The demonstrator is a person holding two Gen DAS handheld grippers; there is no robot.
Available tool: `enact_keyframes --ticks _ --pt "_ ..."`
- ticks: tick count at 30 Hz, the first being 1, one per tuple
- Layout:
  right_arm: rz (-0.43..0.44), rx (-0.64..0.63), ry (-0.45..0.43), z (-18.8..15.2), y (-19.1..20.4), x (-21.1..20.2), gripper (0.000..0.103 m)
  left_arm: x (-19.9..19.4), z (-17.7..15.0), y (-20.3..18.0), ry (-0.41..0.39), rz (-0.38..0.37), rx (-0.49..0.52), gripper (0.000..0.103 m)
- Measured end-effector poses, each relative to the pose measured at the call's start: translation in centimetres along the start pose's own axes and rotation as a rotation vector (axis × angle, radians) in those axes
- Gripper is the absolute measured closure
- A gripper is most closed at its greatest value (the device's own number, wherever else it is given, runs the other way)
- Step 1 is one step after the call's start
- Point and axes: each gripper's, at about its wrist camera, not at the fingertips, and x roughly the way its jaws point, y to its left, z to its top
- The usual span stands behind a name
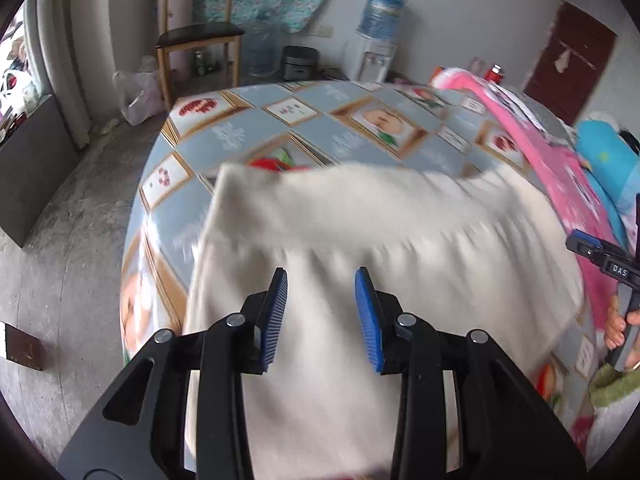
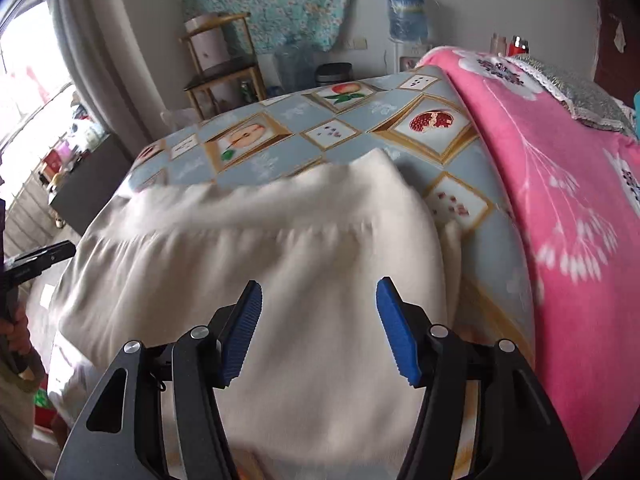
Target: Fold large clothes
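A cream knitted garment point(image 1: 360, 232) lies folded on the table, its ribbed band across the far side; it fills the middle of the right wrist view point(image 2: 260, 248) too. My left gripper point(image 1: 322, 280) hovers above its near part, jaws apart, nothing between the blue pads point(image 1: 276, 312). My right gripper point(image 2: 318, 286) also hangs over the cloth with its jaws wider apart and empty, blue pads point(image 2: 400, 332) clear of the fabric. At the right edge of the left wrist view, the right gripper point(image 1: 600, 256) shows again with a hand on its handle.
The table wears a blue-grey cloth with framed fruit pictures point(image 2: 360, 136). A pink flowered blanket point(image 2: 560, 200) lies along the right side. Behind stand a wooden chair point(image 1: 196, 36), a water dispenser point(image 1: 376, 40) and a curtain point(image 2: 104, 60). Bare concrete floor point(image 1: 60, 240) lies left.
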Motion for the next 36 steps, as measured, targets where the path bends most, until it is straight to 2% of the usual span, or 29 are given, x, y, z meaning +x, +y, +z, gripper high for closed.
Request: enact_keyframes --ticks 2,3,5,7,9,12,14,16,18,20,24,26,29,36 --pt "0.034 -0.024 0.009 -3.0 0.5 -1.2 0.041 -0.5 -2.6 -1.2 0.026 -0.008 0.032 0.069" --pt "0.06 -0.031 0.024 -4.3 0.7 -1.1 0.037 -0.2 -3.9 -1.8 0.047 0.011 0.059 0.069" --pt "0.072 -0.019 0.056 -6.2 0.7 -0.2 0.035 1.2 -5.7 -2.3 0.071 0.078 0.106 0.066" --pt "0.033 -0.037 0.027 -6.8 1.3 -0.5 0.035 1.0 -6.2 -1.9 0.017 0.085 0.083 0.063" --pt "0.003 -0.024 0.04 -6.3 2.1 -1.5 0.035 0.2 -5.9 -1.8 0.007 0.12 0.057 0.063" --pt "0.067 -0.019 -0.034 -6.6 3.6 -5.2 0.034 -3.2 -6.3 -3.1 -0.07 0.136 0.076 0.063" --pt "0.062 -0.031 -0.071 -7.5 4.6 -7.2 0.022 -6.0 -7.1 -4.2 -0.124 0.134 0.087 0.055" --pt "0.066 -0.024 -0.101 -9.1 5.6 -9.1 0.014 -8.4 -8.1 -5.1 -0.17 0.118 0.08 0.04" --pt "0.079 0.007 -0.104 -10.6 6.3 -10.3 0.012 -11.1 -9.6 -6.4 -0.218 0.084 0.06 0.032" --pt "0.083 0.055 -0.102 -12.1 6.9 -11.2 0.009 -12.8 -11.0 -7.5 -0.231 0.072 0.041 0.03" --pt "0.079 0.118 -0.079 -14.5 8.2 -12.2 0.007 -15.1 -13.8 -9.8 -0.247 0.111 0.029 0.019" --pt "0.049 0.113 -0.078 -15.2 8.9 -12.6 0.007 -15.9 -14.7 -10.6 -0.263 0.141 0.037 0.017" --pt "-0.003 0.068 -0.089 -15.2 10.4 -13.2 0.006 -17.0 -15.4 -11.5 -0.283 0.238 0.039 0.017" --pt "-0.133 0.003 -0.164 -14.6 12.6 -15.4 0.006 -17.7 -14.9 -12.0 -0.283 0.332 0.012 0.016"
